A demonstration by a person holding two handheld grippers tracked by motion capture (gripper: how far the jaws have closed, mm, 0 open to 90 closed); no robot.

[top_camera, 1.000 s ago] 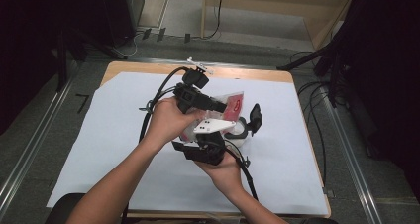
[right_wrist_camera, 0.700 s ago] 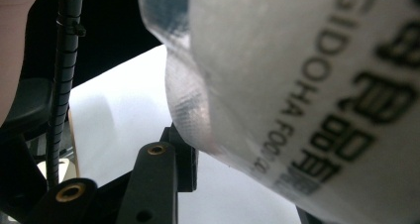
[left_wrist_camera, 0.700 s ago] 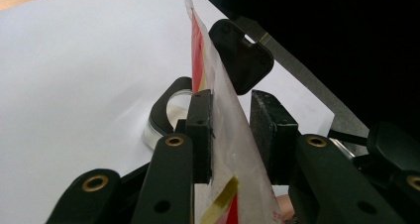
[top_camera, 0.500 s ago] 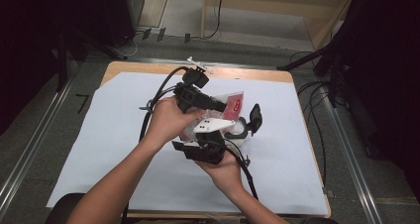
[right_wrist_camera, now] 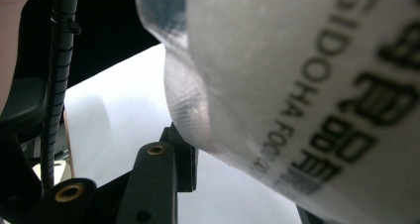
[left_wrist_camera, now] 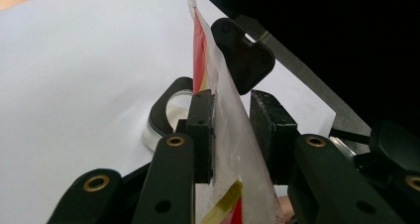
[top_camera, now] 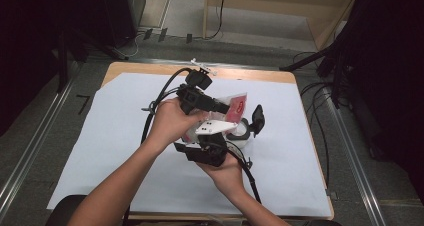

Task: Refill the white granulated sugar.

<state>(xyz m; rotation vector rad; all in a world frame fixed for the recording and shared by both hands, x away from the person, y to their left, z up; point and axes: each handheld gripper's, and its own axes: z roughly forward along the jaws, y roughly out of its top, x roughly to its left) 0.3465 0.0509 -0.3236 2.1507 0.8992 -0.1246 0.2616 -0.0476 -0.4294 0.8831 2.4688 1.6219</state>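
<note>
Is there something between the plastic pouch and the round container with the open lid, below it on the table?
Nothing visible. The red and clear plastic pouch sits in the left tool, above the round black-rimmed container with its black lid flipped open. Only white paper lies around it.

A clear plastic pouch (left_wrist_camera: pixel 224 135) with red and yellow print stands upright, edge-on. It is held above the white sheet (top_camera: pixel 110 136), beside a round glass dish (left_wrist_camera: pixel 163 120).
</note>
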